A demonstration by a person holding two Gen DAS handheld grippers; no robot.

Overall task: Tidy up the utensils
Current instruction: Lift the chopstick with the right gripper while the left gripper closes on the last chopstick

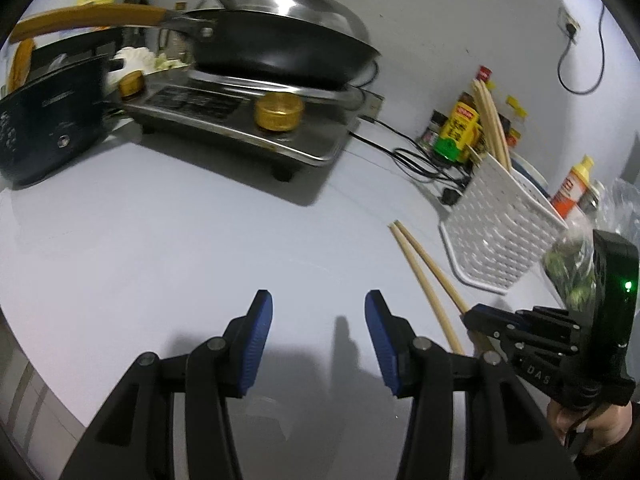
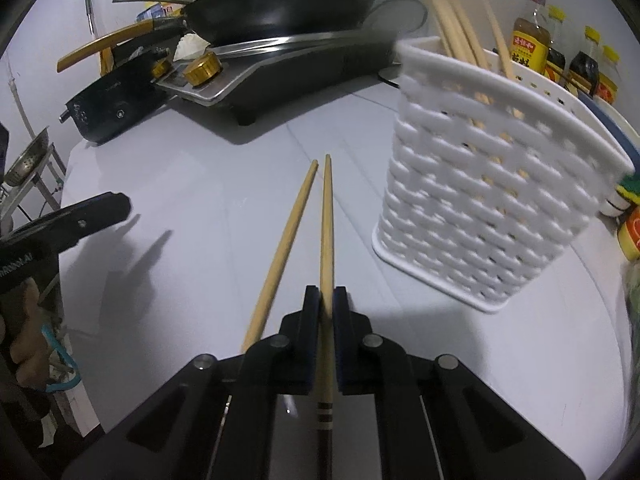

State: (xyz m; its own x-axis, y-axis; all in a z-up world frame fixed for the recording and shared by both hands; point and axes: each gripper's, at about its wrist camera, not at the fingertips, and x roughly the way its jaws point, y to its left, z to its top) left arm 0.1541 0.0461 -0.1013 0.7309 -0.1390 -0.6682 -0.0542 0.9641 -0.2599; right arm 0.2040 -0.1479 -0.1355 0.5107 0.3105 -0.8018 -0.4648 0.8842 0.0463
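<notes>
on the desk: one chopstick pinched, one loose

beside the white basket point(image 2: 492, 184) the right hand-held gripper point(image 2: 326, 296) is clamped on a chopstick point(image 2: 327, 220), its tip pointing toward the stove point(image 2: 280, 68). a second chopstick point(image 2: 286, 240) lies just left of it on the desk point(image 2: 192, 184). the left hand-held gripper point(image 1: 319, 312) hovers with jaws apart, holding nothing

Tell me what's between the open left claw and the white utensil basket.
Two chopsticks lie between left claw and basket, seen in the left wrist view.
</notes>
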